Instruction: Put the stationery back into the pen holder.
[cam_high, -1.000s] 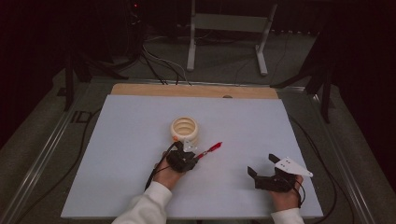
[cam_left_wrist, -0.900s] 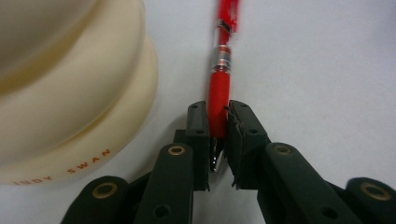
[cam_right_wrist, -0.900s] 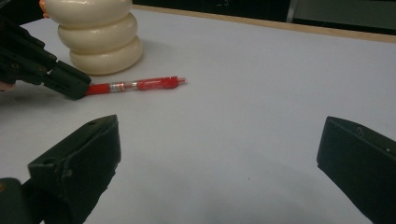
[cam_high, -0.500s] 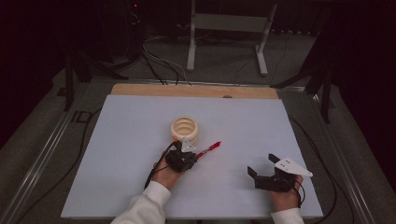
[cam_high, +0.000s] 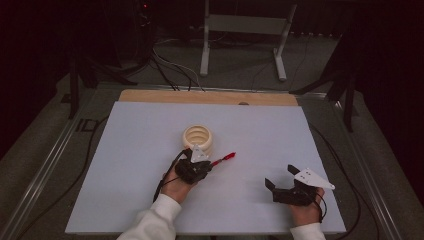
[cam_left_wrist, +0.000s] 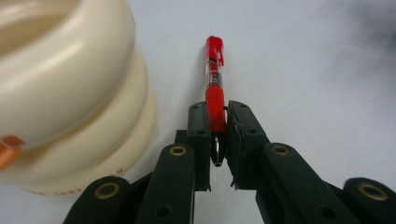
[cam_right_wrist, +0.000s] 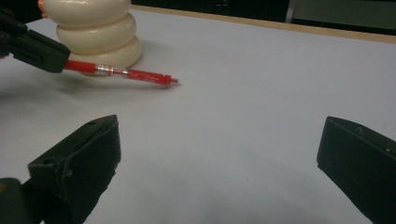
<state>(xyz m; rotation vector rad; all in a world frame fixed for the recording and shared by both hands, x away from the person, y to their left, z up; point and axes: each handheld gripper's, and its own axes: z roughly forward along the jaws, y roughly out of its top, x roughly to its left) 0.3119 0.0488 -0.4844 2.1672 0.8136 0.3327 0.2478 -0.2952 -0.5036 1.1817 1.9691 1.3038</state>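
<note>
High view: your left gripper (cam_high: 207, 164) grips a red pen (cam_high: 223, 159) by one end, the far end pointing right and away from you over the white table (cam_high: 125, 165). A cream ribbed holder (cam_high: 197, 137) stands just behind the gripper. Your right gripper (cam_high: 281, 181) rests on the table well apart, near the front edge. The step in hand appears to be the pickup, with the pen likely bound for the holder.

Left gripper view: the jaws are closed on the pen (cam_left_wrist: 215, 100) near its writing tip, which points back toward the camera; the capped end extends forward. The holder (cam_left_wrist: 70, 93) sits just to the left. The pen has a red grip, a clear labelled barrel and a red clip.

Right gripper view: your own jaws stand wide with nothing between them. The pen (cam_right_wrist: 123, 73) slopes down toward the table, its far end close to the surface. Your next move calls for tipping it upright and centring it over the holder (cam_right_wrist: 98, 32) opening.
</note>
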